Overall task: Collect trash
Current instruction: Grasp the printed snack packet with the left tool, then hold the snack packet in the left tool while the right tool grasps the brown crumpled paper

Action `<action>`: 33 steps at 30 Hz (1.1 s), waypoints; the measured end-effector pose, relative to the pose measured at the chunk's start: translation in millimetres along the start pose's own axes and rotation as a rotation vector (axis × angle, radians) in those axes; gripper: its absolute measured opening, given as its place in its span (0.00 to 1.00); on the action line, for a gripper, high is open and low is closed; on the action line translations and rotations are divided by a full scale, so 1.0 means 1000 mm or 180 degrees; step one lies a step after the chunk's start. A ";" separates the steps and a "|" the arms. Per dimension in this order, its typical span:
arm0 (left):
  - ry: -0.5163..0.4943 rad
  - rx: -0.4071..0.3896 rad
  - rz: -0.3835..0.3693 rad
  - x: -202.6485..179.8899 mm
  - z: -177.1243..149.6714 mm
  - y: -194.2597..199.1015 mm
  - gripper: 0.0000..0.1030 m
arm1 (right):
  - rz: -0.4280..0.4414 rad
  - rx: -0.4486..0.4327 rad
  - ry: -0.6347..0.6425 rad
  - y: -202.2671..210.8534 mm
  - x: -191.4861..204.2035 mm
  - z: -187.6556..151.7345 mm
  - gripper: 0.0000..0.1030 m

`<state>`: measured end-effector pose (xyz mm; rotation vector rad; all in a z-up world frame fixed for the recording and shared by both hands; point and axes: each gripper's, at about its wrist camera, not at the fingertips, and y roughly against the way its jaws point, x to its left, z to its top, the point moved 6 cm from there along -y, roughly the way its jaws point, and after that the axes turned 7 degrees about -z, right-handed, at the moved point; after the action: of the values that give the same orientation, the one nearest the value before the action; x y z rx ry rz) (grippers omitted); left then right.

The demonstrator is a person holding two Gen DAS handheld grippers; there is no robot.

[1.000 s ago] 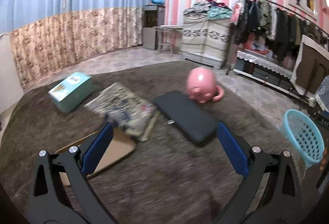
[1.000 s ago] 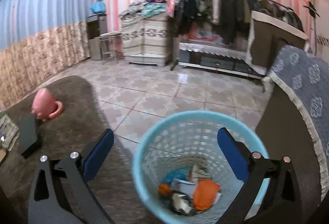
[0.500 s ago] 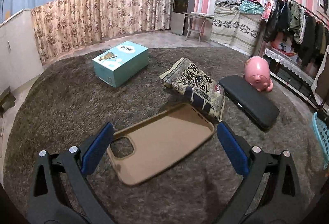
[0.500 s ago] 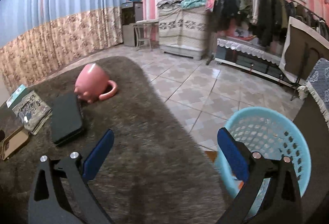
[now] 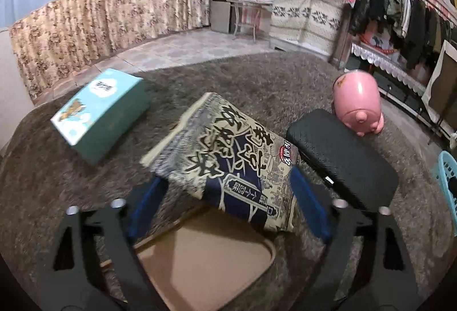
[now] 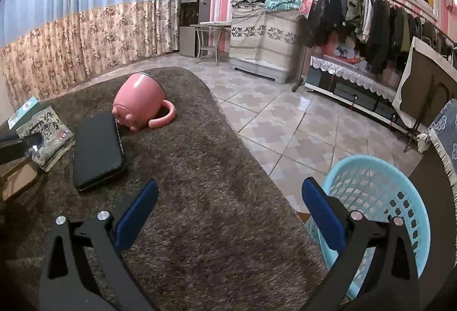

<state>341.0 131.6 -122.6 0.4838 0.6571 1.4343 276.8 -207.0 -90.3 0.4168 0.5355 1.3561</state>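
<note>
A crinkled snack bag (image 5: 228, 156) with dark blue and cream print lies on the brown rug, its near end resting on a tan phone case (image 5: 205, 256). My left gripper (image 5: 227, 182) straddles the bag's near end, and its jaws are closing with the bag between them. The blue pads sit at the bag's edges without clearly pressing. In the right wrist view my right gripper (image 6: 228, 196) hangs open and empty over the rug. The light blue trash basket (image 6: 385, 196) stands just to its right on the tiled floor. The bag (image 6: 48, 125) also shows at far left there.
On the rug (image 6: 214, 225) lie a black flat case (image 5: 342, 156), an overturned pink pig mug (image 5: 358, 99) and a teal box (image 5: 102, 114). The basket's rim (image 5: 448, 182) shows at the right edge. A clothes rack and covered furniture stand beyond the tiles.
My left gripper moved forward past the phone case onto the snack bag, and its jaws narrowed. My right gripper swung left off the basket, then held still.
</note>
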 end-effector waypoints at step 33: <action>0.0042 -0.0692 0.0689 0.116 -0.010 0.127 0.08 | 0.0602 -0.0115 0.0108 0.015 0.080 0.004 0.95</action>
<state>241.7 258.0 -59.9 0.3830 0.4620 1.6932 277.7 -125.2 -88.2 0.4235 0.5084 1.5546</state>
